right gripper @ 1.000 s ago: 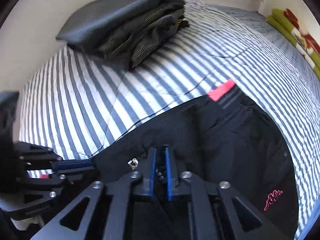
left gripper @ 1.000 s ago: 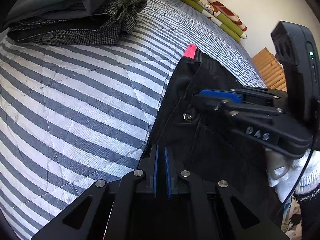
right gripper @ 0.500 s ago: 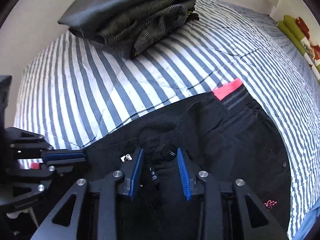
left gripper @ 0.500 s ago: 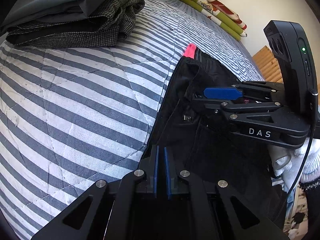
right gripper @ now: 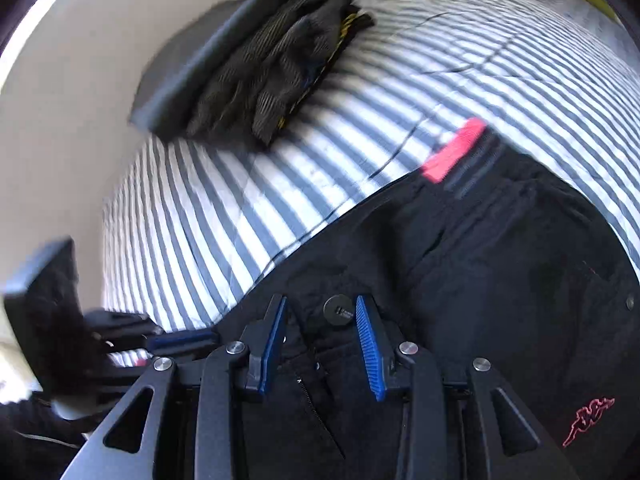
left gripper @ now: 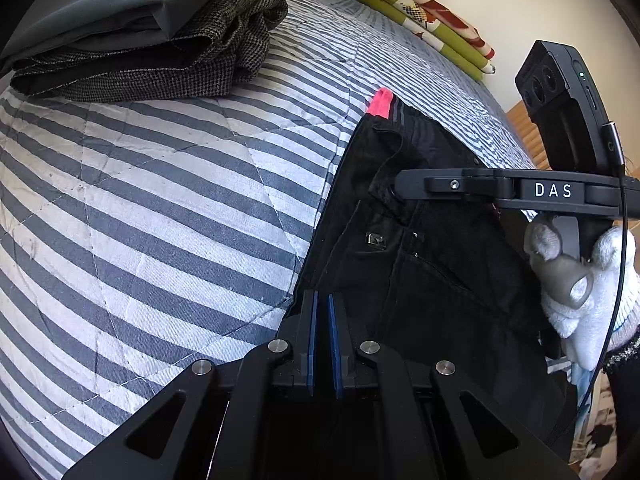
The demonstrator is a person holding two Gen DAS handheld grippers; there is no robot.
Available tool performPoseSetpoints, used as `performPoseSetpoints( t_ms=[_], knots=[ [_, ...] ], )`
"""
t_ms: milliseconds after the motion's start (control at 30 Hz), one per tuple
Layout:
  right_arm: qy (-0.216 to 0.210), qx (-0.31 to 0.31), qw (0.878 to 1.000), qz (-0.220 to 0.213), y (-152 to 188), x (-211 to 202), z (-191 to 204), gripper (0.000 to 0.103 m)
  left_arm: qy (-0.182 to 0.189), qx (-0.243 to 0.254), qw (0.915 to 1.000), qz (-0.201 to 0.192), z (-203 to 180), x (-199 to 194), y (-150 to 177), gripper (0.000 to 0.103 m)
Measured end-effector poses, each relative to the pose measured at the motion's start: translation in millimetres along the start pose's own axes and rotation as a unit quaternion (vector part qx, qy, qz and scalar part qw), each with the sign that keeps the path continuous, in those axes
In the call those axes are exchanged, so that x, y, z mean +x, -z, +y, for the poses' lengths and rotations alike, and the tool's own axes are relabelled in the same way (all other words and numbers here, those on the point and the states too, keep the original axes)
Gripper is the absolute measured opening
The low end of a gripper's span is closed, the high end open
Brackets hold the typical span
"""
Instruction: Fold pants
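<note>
A striped quilt (left gripper: 160, 184) covers the bed, with black pants (left gripper: 420, 264) spread along its near side and a stack of folded dark clothes (left gripper: 140, 36) well apart at the far end. The pants' waistband edge lies at the left gripper (left gripper: 321, 308), whose blue pads are drawn nearly together at the corner of the cloth; whether they pinch fabric cannot be told, the gap between them showing only dark. The right gripper (right gripper: 321, 312) hangs over the fly, fingers apart after just opening, with the waist button (right gripper: 338, 311) and zipper between them and neither pad pressing the cloth. A pink-red tag (right gripper: 454, 155) marks the waistband's far end. A white-gloved hand (left gripper: 576, 292) holds the right gripper's handle.
</note>
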State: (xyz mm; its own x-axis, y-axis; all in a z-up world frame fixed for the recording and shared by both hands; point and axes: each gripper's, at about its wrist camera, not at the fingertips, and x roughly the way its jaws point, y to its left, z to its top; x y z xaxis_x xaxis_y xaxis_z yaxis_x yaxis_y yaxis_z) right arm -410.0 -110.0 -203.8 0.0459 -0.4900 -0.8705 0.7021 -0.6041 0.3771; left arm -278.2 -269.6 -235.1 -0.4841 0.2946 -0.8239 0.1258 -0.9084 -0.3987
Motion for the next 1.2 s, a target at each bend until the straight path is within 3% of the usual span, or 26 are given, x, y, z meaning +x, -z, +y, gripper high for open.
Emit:
performPoseSetpoints(
  t_ms=[67, 267, 633, 800, 900, 1000, 1067, 1200],
  knots=[
    [-0.001, 0.002, 1.0, 0.006, 2, 0, -2, 0.031, -0.004, 0.003, 1.0, -0.001, -2, 1, 0, 0.007],
    [0.049, -0.044, 0.998, 0.019, 2, 14, 10, 0.029, -0.008, 0.006, 0.9999, -0.003, -5, 3, -2, 0.007],
    [0.07, -0.057, 0.996, 0.009, 8, 23, 18, 0.016, -0.008, 0.007, 0.9999, -0.004, -6, 5, -5, 0.007],
    [0.037, -0.041, 0.998, -0.022, 15, 4, 20, 0.015, -0.003, 0.005, 1.0, -0.003, -5, 6, -5, 0.007],
    [-0.006, -0.043, 0.999, -0.027, 17, -10, 28, 0.015, -0.002, 0.004, 1.0, -0.003, -4, 6, -6, 0.007],
    [0.002, -0.063, 0.998, -0.032, 17, -21, 40, 0.015, 0.0, 0.002, 1.0, -0.002, -4, 7, -7, 0.007],
    [-0.023, -0.042, 0.998, -0.035, 15, -27, 36, 0.015, 0.003, -0.001, 1.0, -0.001, -3, 8, -8, 0.007],
    [-0.015, -0.055, 0.998, -0.011, 17, -10, 46, 0.015, 0.013, -0.013, 0.9998, 0.003, 1, 8, -11, 0.007]
  ],
)
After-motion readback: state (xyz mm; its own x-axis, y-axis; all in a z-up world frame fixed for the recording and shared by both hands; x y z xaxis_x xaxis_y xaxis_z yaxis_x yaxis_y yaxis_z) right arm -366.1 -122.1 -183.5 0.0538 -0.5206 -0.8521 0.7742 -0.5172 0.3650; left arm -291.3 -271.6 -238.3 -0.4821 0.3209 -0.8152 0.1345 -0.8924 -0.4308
